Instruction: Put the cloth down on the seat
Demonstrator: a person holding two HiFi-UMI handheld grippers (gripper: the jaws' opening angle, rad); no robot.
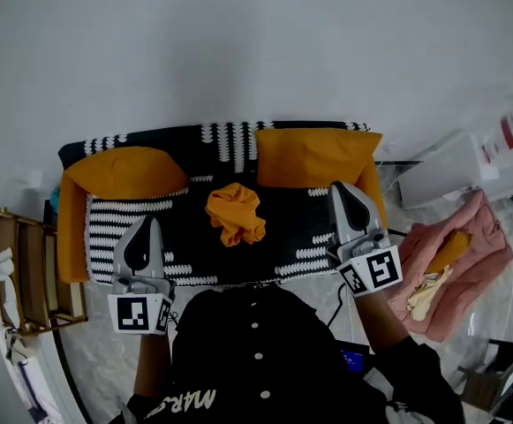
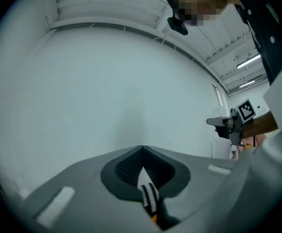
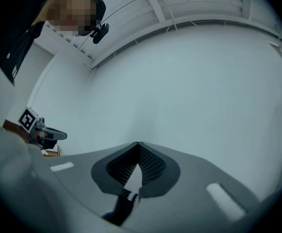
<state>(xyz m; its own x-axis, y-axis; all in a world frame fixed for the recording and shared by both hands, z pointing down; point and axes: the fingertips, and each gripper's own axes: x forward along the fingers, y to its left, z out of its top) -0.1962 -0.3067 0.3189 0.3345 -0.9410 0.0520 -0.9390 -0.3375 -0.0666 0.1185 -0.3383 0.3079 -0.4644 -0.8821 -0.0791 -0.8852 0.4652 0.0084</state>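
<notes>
Head view: orange cloth point(image 1: 235, 213) lies crumpled on the patterned seat point(image 1: 302, 212).
My left gripper point(image 1: 153, 223) and right gripper point(image 1: 338, 188) hover nearer, jaws together, empty.
</notes>
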